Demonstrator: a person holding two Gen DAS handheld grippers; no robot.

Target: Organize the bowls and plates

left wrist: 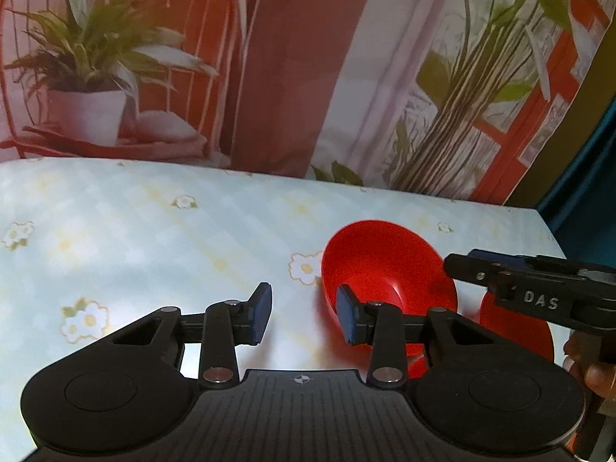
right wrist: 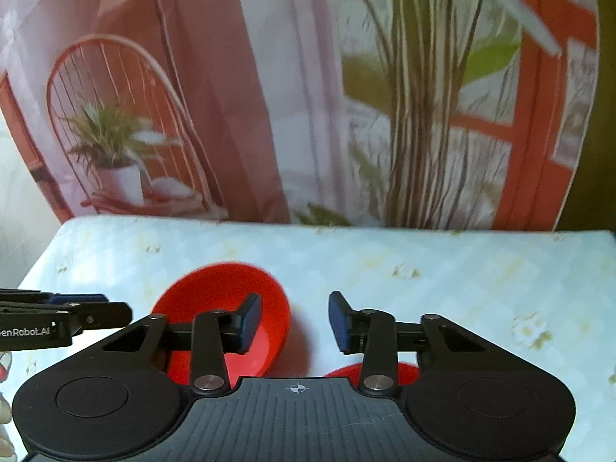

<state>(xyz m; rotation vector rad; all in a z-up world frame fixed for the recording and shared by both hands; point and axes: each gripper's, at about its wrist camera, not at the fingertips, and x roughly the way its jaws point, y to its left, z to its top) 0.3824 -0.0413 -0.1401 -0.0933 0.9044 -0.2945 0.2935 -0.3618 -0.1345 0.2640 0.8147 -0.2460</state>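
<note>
Red bowl (left wrist: pixel 389 269) sits on flowered tablecloth (left wrist: pixel 134 231), right of table centre, tilted w/ opening facing cams. Second red dish (left wrist: pixel 516 331), prob a plate, lies flat just right of bowl, nearer cam, mostly hidden. Left gripper (left wrist: pixel 304 317) jaws wide, nothing held; its right pad overlaps bowl's near rim in left wrist view, contact unclear. Right gripper (right wrist: pixel 294 321) also wide, empty; its left pad over the bowl. Printed backdrop (left wrist: pixel 308 77) w/ plants stands behind bowl at table's far edge.
</note>
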